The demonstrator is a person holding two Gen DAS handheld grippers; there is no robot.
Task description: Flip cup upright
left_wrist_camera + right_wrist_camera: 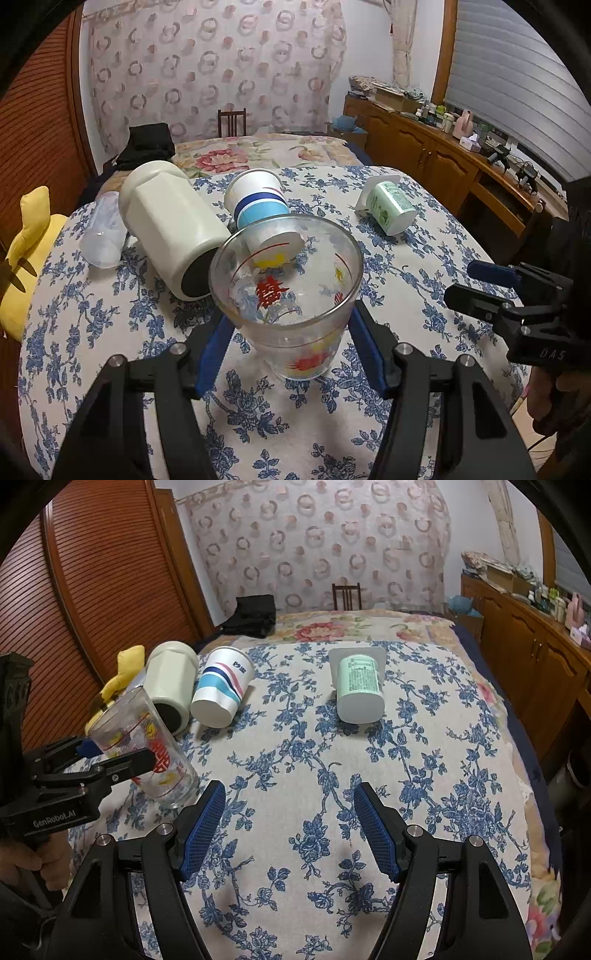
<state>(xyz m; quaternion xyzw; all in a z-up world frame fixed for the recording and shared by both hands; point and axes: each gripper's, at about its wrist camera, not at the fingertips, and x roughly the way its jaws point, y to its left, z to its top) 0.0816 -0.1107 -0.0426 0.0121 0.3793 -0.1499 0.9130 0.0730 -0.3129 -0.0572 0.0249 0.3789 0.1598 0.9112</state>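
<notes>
Jaws on my left gripper are pinching the glass by its sides, mouth up but tilted, its base at or just above the cloth on the table; I cannot tell if it touches. I judge the flip nearly done: what remains is to level it, seat the base flat and let go. Going left to right behind it, a clear cup, a cream tumbler, a striped paper cup and a green cup all lie on their sides. My right gripper hangs over bare cloth with its jaws spread and empty. After release, I would send it toward the green cup, which lies nearest its line.
</notes>
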